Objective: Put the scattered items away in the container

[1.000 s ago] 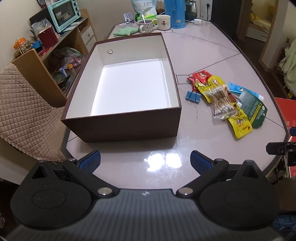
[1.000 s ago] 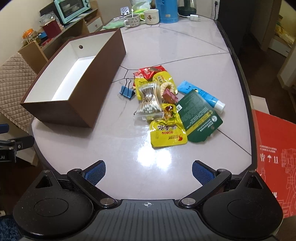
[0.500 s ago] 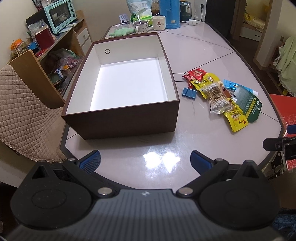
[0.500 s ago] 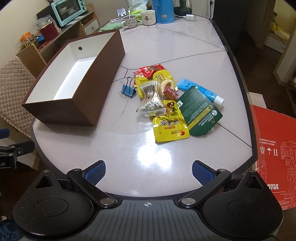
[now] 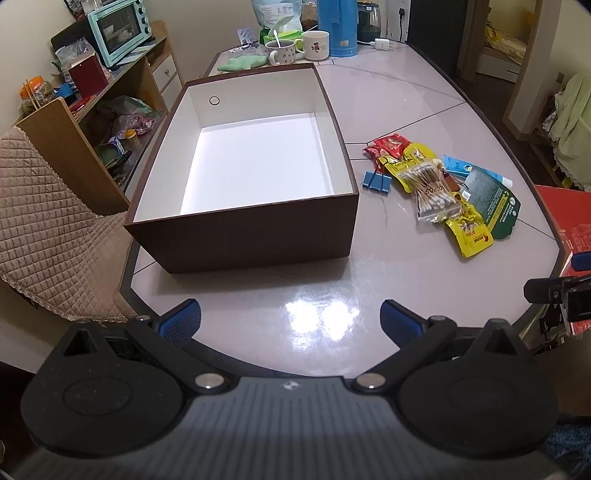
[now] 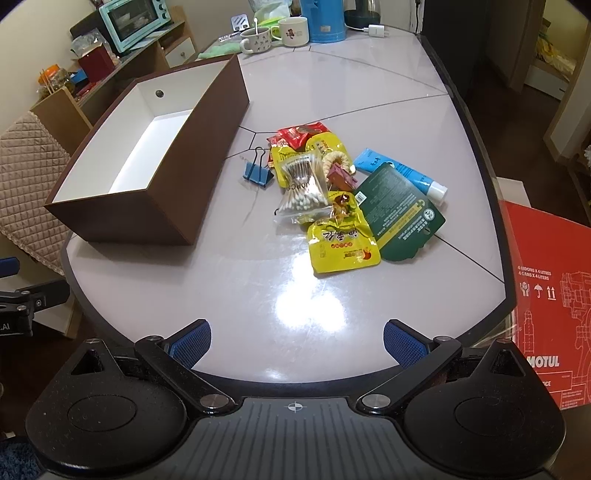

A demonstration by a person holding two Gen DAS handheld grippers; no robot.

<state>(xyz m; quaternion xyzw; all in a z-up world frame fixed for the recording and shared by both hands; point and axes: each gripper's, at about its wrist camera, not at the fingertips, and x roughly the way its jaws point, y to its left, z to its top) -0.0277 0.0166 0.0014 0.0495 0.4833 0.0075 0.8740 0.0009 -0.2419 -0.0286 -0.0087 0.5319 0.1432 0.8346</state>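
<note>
A brown box (image 5: 243, 236) with a white lining stands on the left part of the table (image 5: 388, 92), open at the top, and nothing lies in it. Its far wall has one small round hole.

The scattered items lie in one heap to the right of the box, apart from it. Counted: one blue binder clip (image 6: 258, 173) nearest the box; one red snack packet (image 6: 301, 134) at the far end; two yellow snack pouches, one (image 6: 327, 146) far and one (image 6: 341, 242) near; one clear bag of cotton swabs (image 6: 303, 188) lying across the yellow pouches; one blue tube (image 6: 399, 171) with a white cap; and one dark green packet (image 6: 400, 214) overlapping the tube at the right. A small reddish-brown thing in the middle of the heap is too small to tell.

The left tool (image 5: 290, 317) hovers above the near table edge in front of the box, fingers spread wide, gripping nothing. The right tool (image 6: 295, 341) hovers above the near edge in front of the heap, likewise wide apart and empty.

The table is pale, glossy and rounded, with lamp glare near the tools. At its far end stand two mugs (image 5: 316, 44), a blue jug (image 5: 338, 26) and a green cloth (image 5: 242, 62). A mint toaster oven (image 5: 120, 24) sits on shelving at the left, a quilted chair (image 5: 48, 229) beside the box, a red carton (image 6: 546, 291) at the right.
</note>
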